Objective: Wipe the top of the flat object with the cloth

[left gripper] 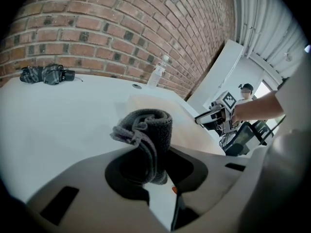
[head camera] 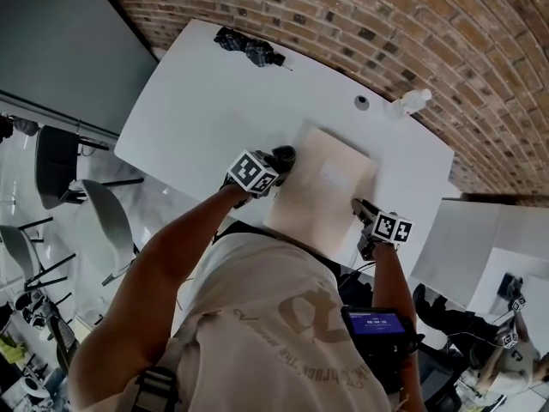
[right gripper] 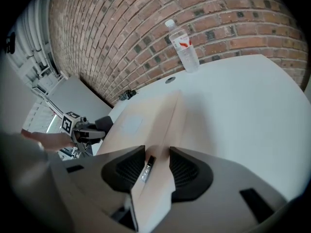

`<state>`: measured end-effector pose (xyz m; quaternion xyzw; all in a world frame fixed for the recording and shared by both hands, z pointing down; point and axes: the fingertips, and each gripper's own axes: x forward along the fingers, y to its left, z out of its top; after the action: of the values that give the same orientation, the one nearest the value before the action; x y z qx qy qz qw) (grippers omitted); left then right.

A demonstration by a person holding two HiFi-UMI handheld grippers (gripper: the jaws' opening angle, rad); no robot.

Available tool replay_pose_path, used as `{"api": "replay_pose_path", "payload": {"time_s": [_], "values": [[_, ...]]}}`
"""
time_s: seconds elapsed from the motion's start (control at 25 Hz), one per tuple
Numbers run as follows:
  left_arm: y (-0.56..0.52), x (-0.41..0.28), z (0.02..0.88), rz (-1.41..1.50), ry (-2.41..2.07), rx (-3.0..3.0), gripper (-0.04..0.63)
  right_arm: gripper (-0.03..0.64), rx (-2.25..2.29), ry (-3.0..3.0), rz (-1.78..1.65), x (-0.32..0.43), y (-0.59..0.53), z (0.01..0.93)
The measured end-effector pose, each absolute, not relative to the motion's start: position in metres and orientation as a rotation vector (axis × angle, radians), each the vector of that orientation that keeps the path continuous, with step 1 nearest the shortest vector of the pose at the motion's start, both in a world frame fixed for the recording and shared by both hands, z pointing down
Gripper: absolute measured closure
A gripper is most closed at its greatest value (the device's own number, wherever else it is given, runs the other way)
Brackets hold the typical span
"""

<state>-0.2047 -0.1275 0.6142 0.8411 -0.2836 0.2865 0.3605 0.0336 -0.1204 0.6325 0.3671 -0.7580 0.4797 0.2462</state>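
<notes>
1. Two grippers share one white worktop (head camera: 197, 101). The left gripper (head camera: 276, 163) is pinched on a rolled, dark grey cloth (left gripper: 148, 135). The cloth looks soft and light and should flatten readily under pressure.
2. The flat object (head camera: 322, 191), a pale beige board, lies on the worktop between the grippers, with the cloth at its left edge. It appears thin, stiff and light, so it may slide when rubbed.
3. The right gripper (right gripper: 156, 166) is clamped on the board's right rim, a sensible place to brace it.

brick wall (head camera: 360, 15); white table (head camera: 197, 101)
</notes>
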Motion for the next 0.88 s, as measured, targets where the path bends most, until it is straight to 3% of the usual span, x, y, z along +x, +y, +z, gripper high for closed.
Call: {"api": "replay_pose_path", "payload": {"time_s": [0.88], "values": [[-0.008,-0.217,0.614,0.770,-0.926,2.063,0.495,0.446,0.972,-2.111,1.301,0.034,-0.123,0.634]]}}
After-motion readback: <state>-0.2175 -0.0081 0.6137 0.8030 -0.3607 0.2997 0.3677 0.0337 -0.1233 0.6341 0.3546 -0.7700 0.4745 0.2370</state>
